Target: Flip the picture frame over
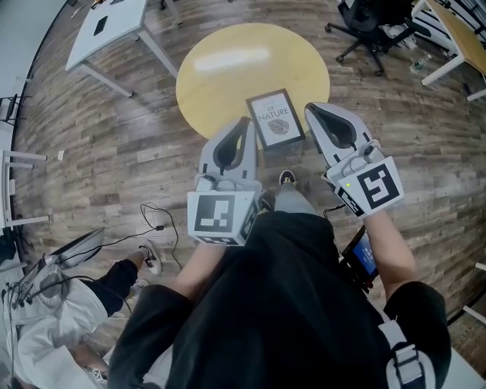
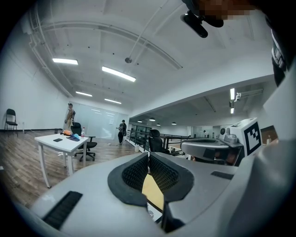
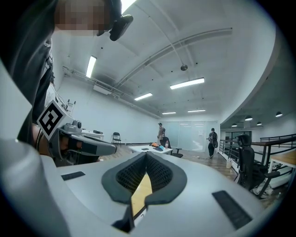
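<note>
A dark-edged picture frame [image 1: 275,118] lies print side up on the near edge of a round yellow table [image 1: 228,68]. My left gripper [image 1: 245,120] hovers just left of the frame, its jaws closed tip to tip with nothing between them. My right gripper [image 1: 309,107] hovers just right of the frame, also shut and empty. Both are held level at about table height. In the left gripper view the pads meet at the left gripper [image 2: 148,155], with yellow table top [image 2: 152,192] showing through the gap below. The right gripper view shows the right gripper [image 3: 146,155] the same way.
A white desk [image 1: 106,30] stands at the back left, a black office chair [image 1: 368,23] and a wooden desk [image 1: 463,34] at the back right. Cables [image 1: 156,220] trail on the wood floor. A seated person [image 1: 53,304] is at the lower left. People stand far off [image 2: 70,115].
</note>
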